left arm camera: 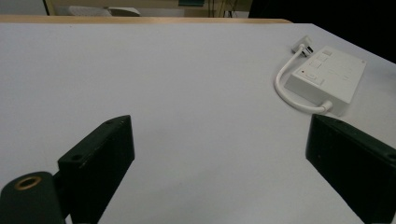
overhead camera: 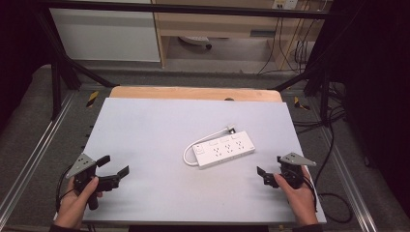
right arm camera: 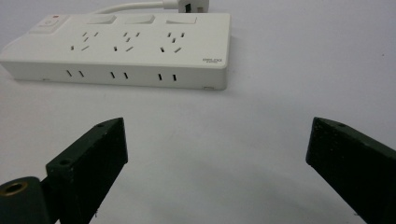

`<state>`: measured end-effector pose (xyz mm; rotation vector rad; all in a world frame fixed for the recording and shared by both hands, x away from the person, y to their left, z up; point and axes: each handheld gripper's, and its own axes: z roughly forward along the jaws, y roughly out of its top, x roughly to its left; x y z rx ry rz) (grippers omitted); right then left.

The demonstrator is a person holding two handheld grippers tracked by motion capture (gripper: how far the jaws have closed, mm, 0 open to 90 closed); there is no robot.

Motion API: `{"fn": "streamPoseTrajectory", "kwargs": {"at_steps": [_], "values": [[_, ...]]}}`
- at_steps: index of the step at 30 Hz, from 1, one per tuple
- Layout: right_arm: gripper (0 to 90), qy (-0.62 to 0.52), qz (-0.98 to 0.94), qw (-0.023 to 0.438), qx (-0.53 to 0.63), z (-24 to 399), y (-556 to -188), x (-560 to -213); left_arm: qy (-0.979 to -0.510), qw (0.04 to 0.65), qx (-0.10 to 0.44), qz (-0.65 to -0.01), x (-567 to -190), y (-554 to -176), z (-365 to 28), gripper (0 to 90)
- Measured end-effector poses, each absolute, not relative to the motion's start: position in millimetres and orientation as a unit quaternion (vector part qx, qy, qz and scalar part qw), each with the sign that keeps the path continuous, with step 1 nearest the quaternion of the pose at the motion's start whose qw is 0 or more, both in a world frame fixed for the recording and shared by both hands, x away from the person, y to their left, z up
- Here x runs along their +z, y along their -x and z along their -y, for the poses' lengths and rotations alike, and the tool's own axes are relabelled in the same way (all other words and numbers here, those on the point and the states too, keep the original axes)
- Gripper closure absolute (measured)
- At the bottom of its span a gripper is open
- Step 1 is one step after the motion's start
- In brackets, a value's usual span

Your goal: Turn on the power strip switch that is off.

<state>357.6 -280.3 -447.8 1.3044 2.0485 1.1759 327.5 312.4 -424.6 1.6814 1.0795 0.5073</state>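
A white power strip [overhead camera: 224, 149] lies right of the table's [overhead camera: 145, 130] centre, its cord [overhead camera: 189, 153] looped at its left end. Both grippers – left [overhead camera: 114, 169], right [overhead camera: 265, 175] – sit at the near edge, jaws spread wide, holding nothing.

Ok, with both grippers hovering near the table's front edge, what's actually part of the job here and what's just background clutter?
Likely part of the job:
- white power strip with its short cord and plug, lying on the table
- left gripper, jaws open
- right gripper, jaws open

Just lying about:
- cables on the floor to the right
- wooden furniture behind the table
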Motion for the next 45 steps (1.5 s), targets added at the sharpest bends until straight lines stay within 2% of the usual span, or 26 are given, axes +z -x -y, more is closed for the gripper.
{"fn": "streamPoseTrajectory", "kwargs": {"at_steps": [23,45], "values": [[4.3,-0.477,-0.754,0.181,0.413,276.0,-358.8,-440.8,-0.703,0.505,0.204,-0.458,-425.9,-329.1,-310.4,5.3],[4.1,-0.467,-0.740,0.196,0.443,273.0,-356.6,-428.2,-0.702,0.499,0.205,-0.465,-426.1,-329.6,-312.3,5.5]]}}
